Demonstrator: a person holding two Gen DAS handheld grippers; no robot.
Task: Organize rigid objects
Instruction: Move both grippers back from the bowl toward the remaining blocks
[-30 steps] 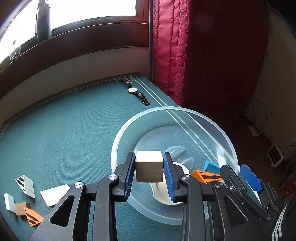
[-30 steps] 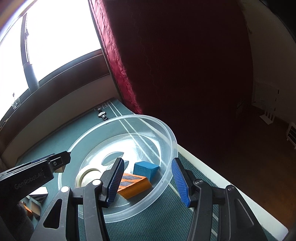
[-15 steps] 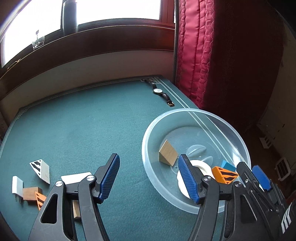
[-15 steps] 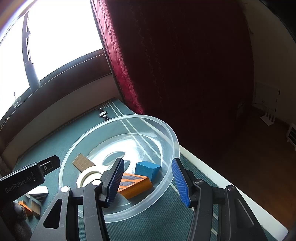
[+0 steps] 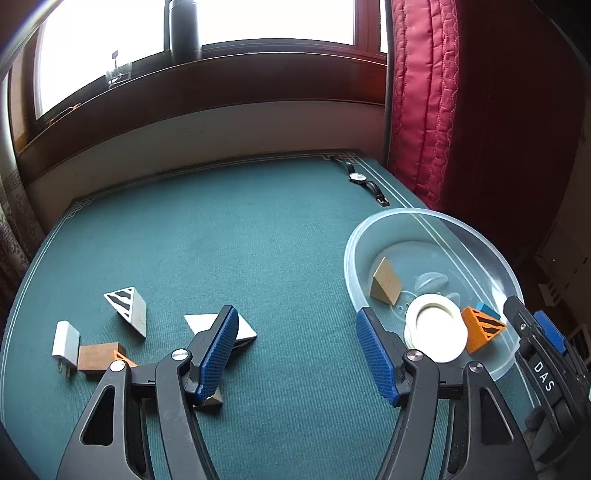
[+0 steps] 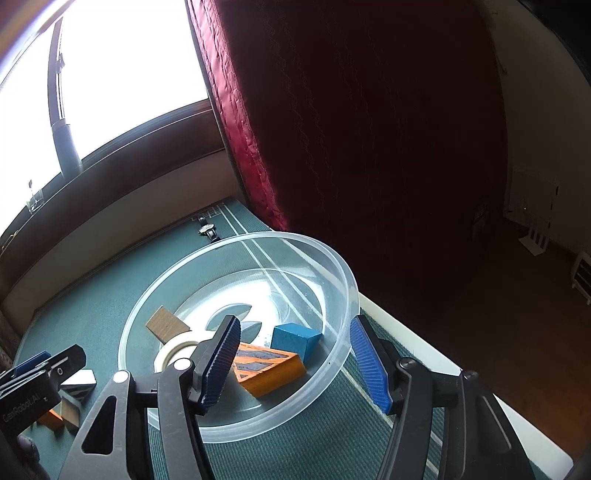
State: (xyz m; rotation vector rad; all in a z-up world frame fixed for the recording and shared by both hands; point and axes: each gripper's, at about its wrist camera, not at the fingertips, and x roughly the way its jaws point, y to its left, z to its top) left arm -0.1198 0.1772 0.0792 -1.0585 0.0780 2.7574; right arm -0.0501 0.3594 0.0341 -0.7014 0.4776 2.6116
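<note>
A clear plastic bowl (image 5: 491, 247) (image 6: 332, 258) stands at the table's right edge. In it lie a tan wooden wedge (image 5: 386, 282) (image 6: 166, 325), a white tape roll (image 5: 436, 328) (image 6: 173, 349), an orange striped block (image 5: 480, 326) (image 6: 267, 369) and a blue cube (image 6: 295, 339). My left gripper (image 5: 295, 354) is open and empty over the cloth, left of the bowl. My right gripper (image 6: 295, 363) is open, its jaws either side of the bowl's near rim. On the left lie a striped white wedge (image 5: 127, 304), a white piece (image 5: 243, 326), a brown block (image 5: 98, 356) and a white charger plug (image 5: 64, 343).
The table has a green cloth (image 5: 221, 240). A wristwatch (image 5: 364, 181) lies at the far right corner. A red curtain (image 5: 461, 103) hangs past the table's right edge. A dark bottle (image 5: 183, 29) stands on the windowsill behind.
My left gripper opened and dropped the tan wooden wedge into the bowl, then drew back to the left toward the loose pieces. The right gripper stayed at the bowl.
</note>
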